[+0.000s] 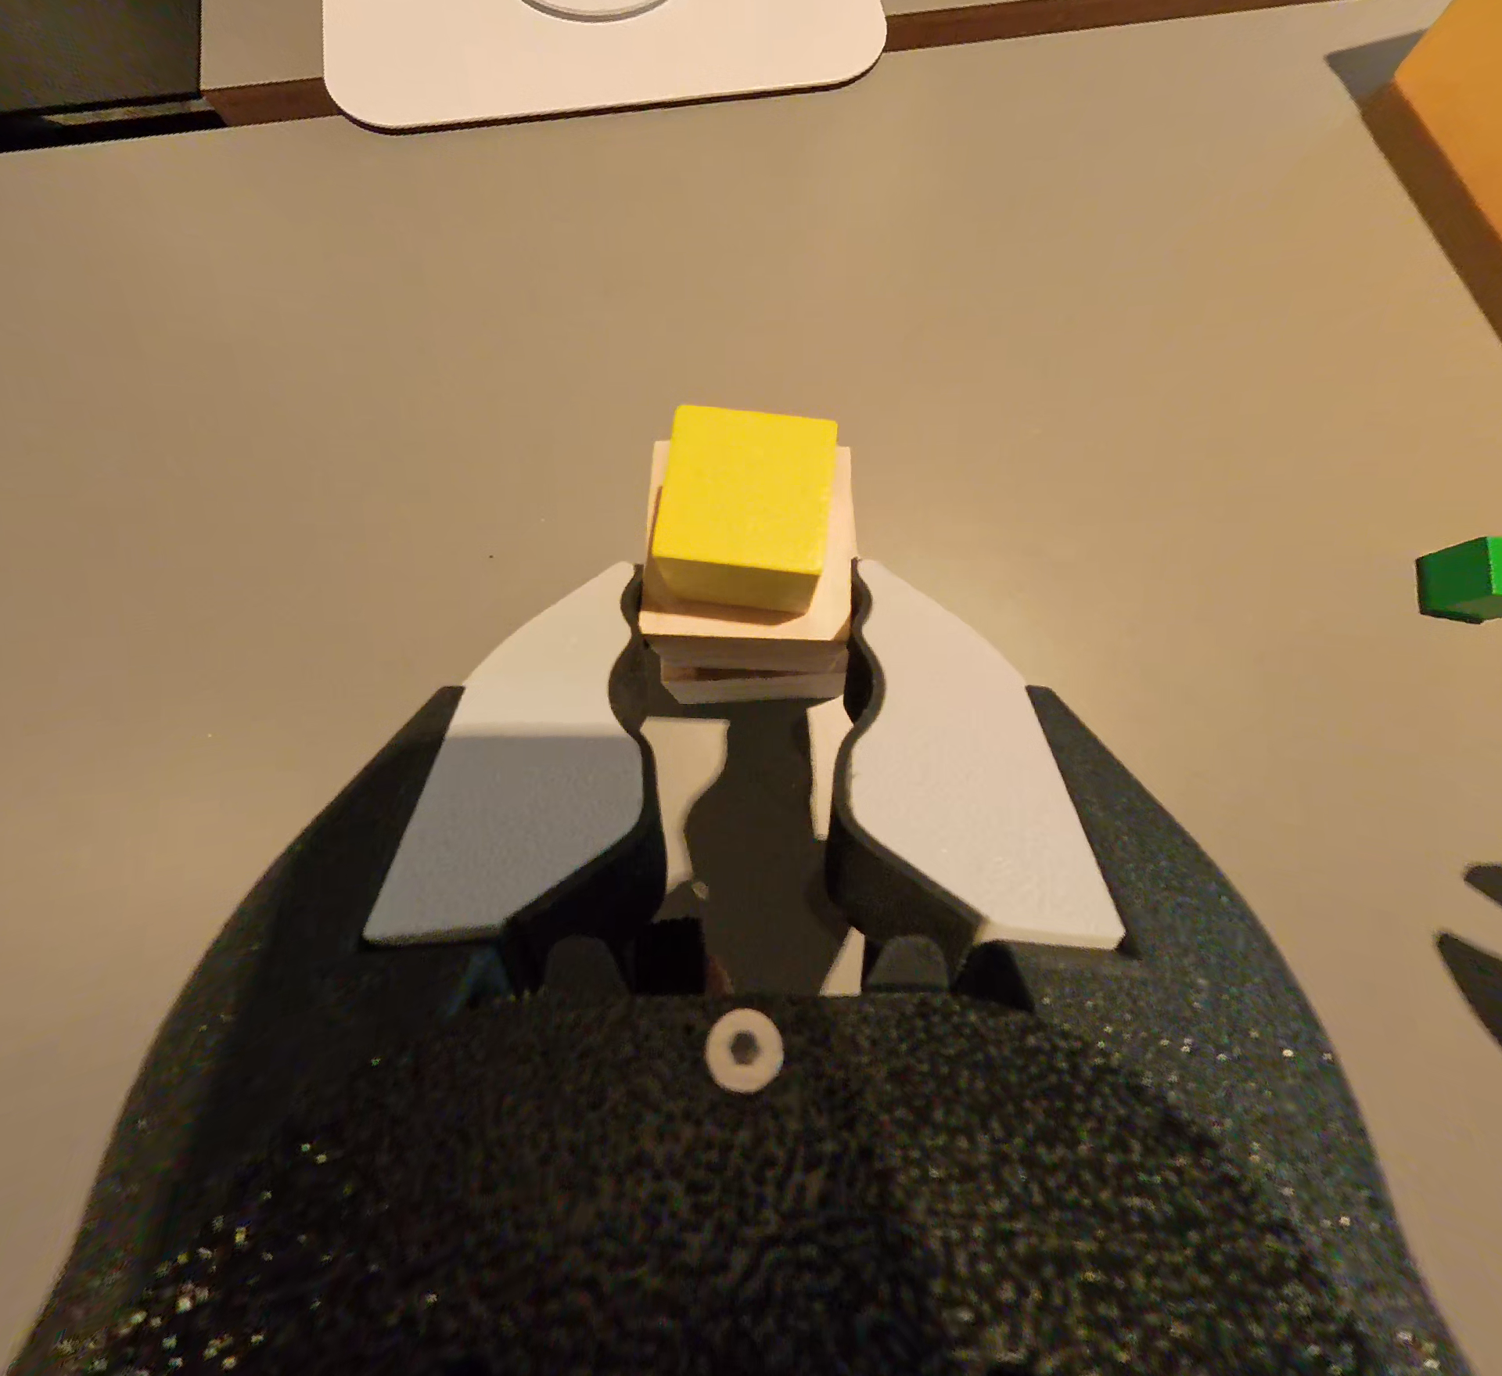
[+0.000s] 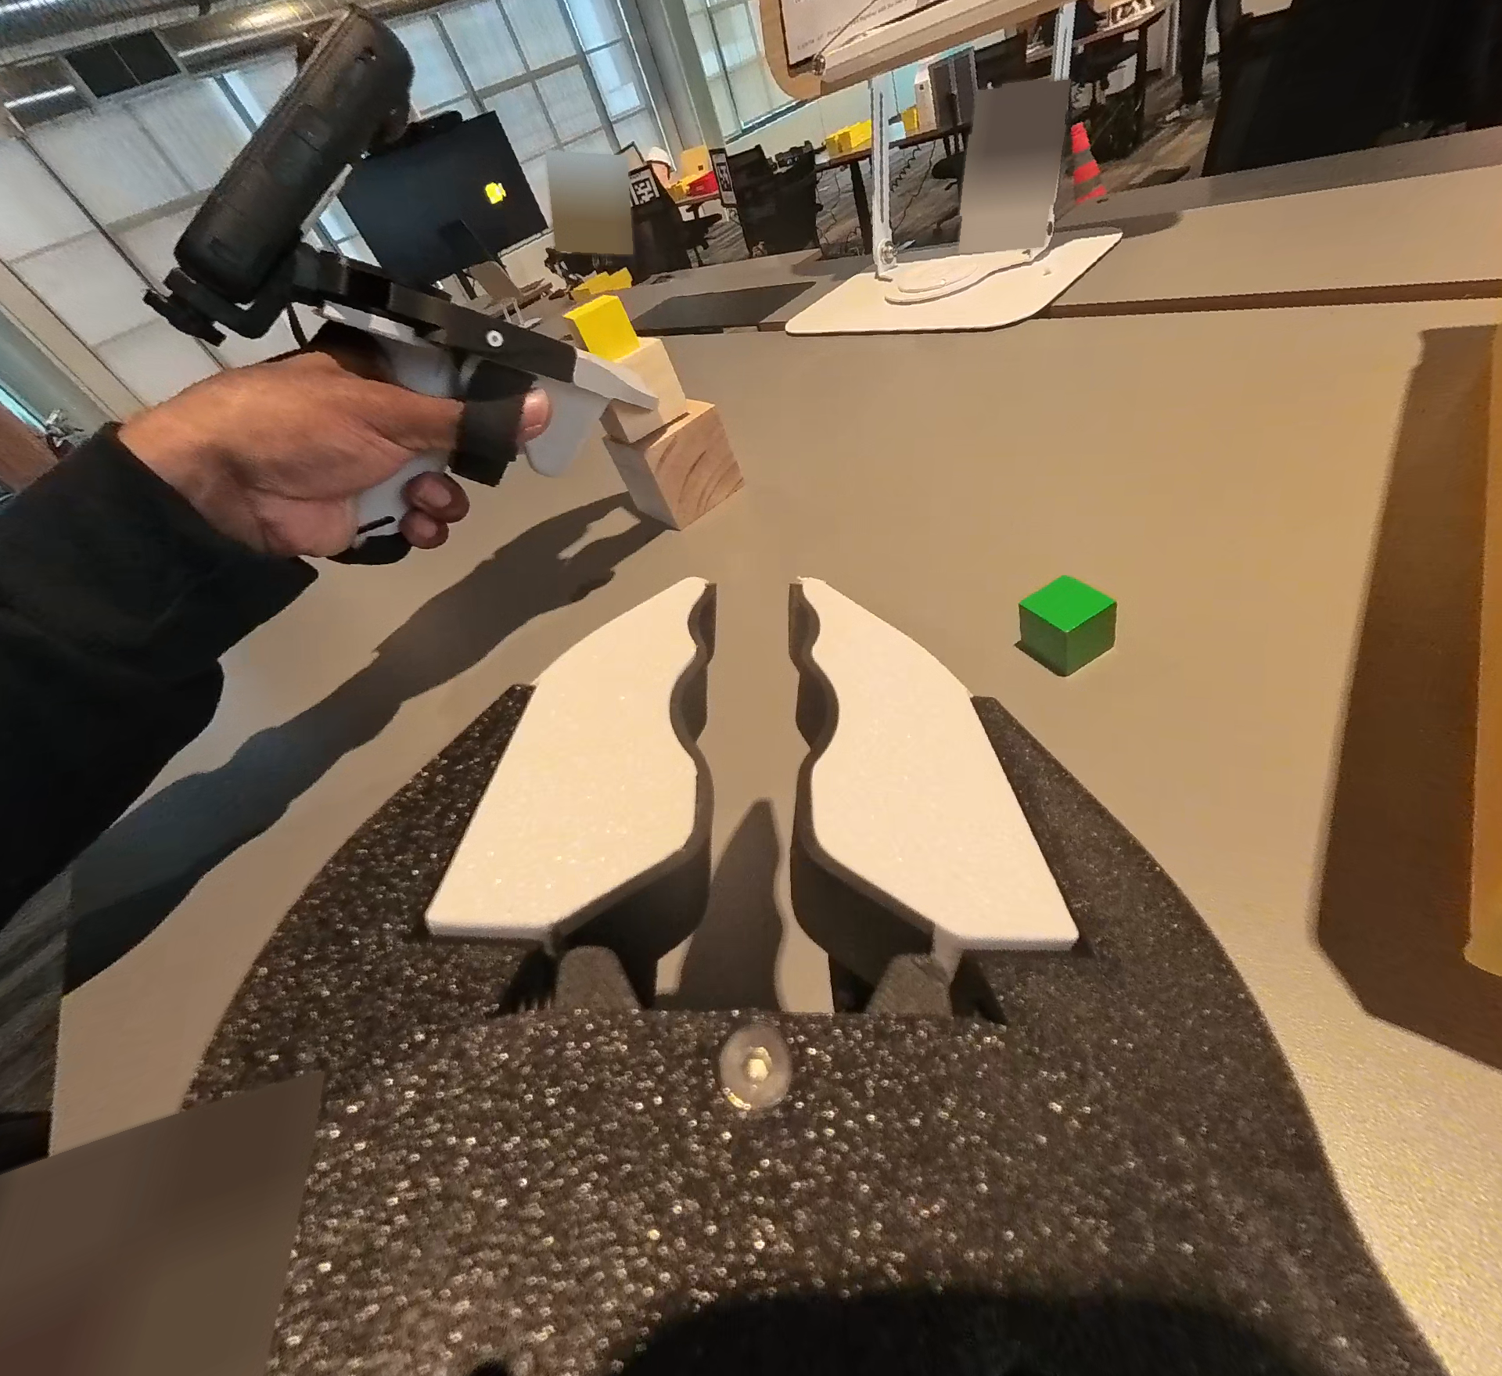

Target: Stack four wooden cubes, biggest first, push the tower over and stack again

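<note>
A tower of cubes stands on the grey table (image 1: 325, 443): a large wooden cube (image 2: 691, 467) at the bottom, two smaller wooden cubes above it, and a yellow cube (image 1: 744, 508) on top, which also shows in the right wrist view (image 2: 601, 333). My left gripper (image 1: 745, 593) looks down on the tower, and its pads press both sides of the wooden cube (image 1: 744, 634) just under the yellow one. The left gripper also shows in the right wrist view (image 2: 630, 394), held by a hand. My right gripper (image 2: 754, 589) is slightly open and empty, low over the table in front of the tower.
A green cube (image 2: 1066, 623) sits alone on the table to the right, also at the right edge of the left wrist view (image 1: 1463, 589). A white stand base (image 1: 601, 37) lies at the table's far side. A tan box (image 2: 1430, 687) runs along the right. Some 25 centimeters of space lies between my two pairs of fingers.
</note>
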### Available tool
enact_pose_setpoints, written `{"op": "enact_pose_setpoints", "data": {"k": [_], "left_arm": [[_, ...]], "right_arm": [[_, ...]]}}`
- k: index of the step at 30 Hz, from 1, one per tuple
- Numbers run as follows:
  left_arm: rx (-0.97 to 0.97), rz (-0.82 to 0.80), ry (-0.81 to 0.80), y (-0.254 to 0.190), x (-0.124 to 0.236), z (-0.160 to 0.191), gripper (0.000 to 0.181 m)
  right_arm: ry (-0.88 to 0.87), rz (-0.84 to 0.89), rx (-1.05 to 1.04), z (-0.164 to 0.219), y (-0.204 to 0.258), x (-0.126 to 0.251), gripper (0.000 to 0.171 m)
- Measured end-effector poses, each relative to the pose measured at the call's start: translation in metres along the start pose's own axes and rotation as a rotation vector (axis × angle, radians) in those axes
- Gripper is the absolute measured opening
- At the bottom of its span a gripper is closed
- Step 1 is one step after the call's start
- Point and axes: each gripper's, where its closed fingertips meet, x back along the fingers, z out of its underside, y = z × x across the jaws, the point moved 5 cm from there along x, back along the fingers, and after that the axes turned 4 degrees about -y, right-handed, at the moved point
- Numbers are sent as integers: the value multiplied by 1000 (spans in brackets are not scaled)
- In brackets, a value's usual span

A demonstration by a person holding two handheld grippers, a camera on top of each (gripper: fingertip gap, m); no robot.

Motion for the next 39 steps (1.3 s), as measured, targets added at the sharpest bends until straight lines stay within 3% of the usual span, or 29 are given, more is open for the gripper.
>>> {"op": "enact_pose_setpoints", "data": {"k": [9, 18, 21, 25, 31, 39], "left_arm": [[19, 12, -36, 0, 2, -5, 51], [-62, -7, -116, 3, 28, -8, 78], [-114, -22, -245, 14, 53, -12, 82], [-69, -79, -476, 54, 73, -19, 70], [-92, -184, -512, 120, 25, -11, 73], [-72, -203, -579, 135, 0, -5, 67]], "right_arm": [[0, -2, -2, 0, 0, 0, 16], [-2, -5, -12, 0, -1, 0, 16], [-6, -6, -17, -1, -1, 1, 16], [3, -2, -8, 0, -1, -1, 17], [-15, 1, 38, -1, 4, 1, 17], [-75, -1, 104, -5, 10, 6, 22]]}}
